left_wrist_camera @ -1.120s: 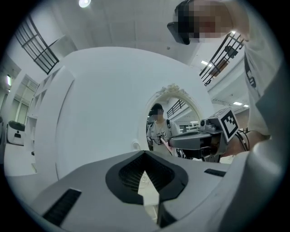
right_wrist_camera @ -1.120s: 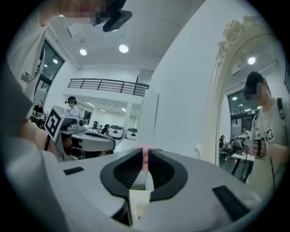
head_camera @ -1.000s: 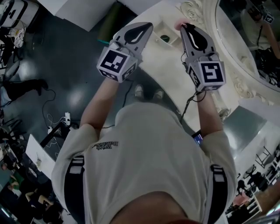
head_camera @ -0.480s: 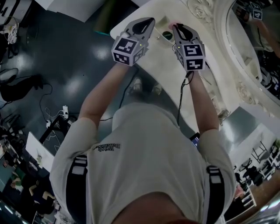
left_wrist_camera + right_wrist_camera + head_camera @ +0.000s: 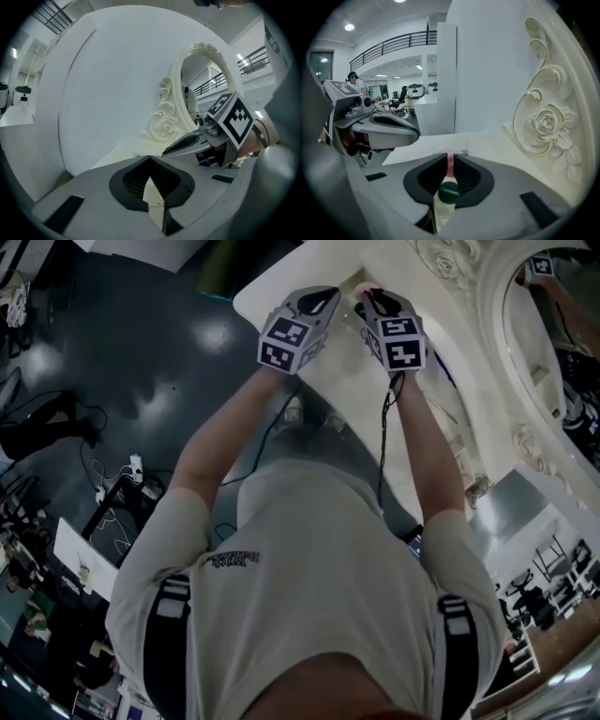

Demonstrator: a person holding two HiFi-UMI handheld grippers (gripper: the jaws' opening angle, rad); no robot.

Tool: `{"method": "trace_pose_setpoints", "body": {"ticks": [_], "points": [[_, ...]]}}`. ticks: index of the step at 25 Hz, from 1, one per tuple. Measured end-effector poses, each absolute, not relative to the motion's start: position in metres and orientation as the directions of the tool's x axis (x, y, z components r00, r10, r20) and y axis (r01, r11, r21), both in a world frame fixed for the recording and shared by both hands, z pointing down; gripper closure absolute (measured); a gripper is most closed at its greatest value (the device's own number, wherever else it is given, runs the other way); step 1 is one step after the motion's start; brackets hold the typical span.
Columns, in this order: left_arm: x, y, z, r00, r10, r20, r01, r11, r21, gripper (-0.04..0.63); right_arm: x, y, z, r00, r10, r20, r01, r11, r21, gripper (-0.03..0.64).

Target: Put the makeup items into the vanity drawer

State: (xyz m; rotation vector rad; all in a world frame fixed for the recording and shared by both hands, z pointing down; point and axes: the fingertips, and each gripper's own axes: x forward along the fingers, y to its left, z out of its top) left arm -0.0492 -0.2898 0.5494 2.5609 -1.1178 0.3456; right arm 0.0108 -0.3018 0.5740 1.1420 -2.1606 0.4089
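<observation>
1. Right now my right gripper (image 5: 449, 158) has its jaws a slim gap apart, and I see the pads pressing on nothing.
2. Through that gap I see a dark green round cap (image 5: 449, 192) with small pale print. It is framed in the wider part of the slot, nearer the camera than the tips. It looks to lie below the jaws rather than in their grip.
3. A pink item (image 5: 449, 151) lies on the white vanity top (image 5: 255, 301) just past the tips, and a thin strip of it shows between them. Too little of it shows for me to say what kind of item it is.
4. My left gripper (image 5: 150, 159) has its tips together with nothing between them. Only pale tabletop shows through the wedge behind the tips.
5. In the head view the two grippers sit side by side, close but not touching. Both point away from me over one end of the vanity top, the left one nearer its outer edge.
6. A cream mirror frame (image 5: 543, 124) carved with a rose and scrolls rises just to the right of the right gripper. The mirror (image 5: 553, 343) is set inside it.
7. Beyond the vanity's outer edge lies a dark glossy floor (image 5: 141, 381) with cables (image 5: 117, 488) on it.
</observation>
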Motion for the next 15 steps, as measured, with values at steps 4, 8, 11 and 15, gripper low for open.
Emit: {"method": "trace_pose_setpoints", "body": {"ticks": [4, 8, 11, 15], "points": [[-0.053, -0.289, 0.563, 0.657, -0.661, 0.362, -0.748, -0.629, 0.211, 0.581, 0.009, -0.299, 0.598, -0.404, -0.571, 0.715, -0.816, 0.577, 0.0, 0.557], [-0.058, -0.288, 0.569, 0.652, -0.659, 0.374, -0.753, -0.618, 0.224, 0.581, 0.005, -0.297, 0.606, -0.408, -0.543, 0.733, -0.809, 0.587, -0.016, 0.527], [-0.061, -0.286, 0.575, 0.645, -0.657, 0.389, -0.759, -0.612, 0.224, 0.581, 0.006, -0.298, 0.608, -0.408, -0.542, 0.735, -0.813, 0.582, -0.022, 0.522], [-0.058, -0.284, 0.576, 0.65, -0.653, 0.39, -0.756, -0.611, 0.236, 0.581, 0.009, -0.297, 0.611, -0.409, -0.535, 0.739, -0.816, 0.577, -0.033, 0.505]]}}
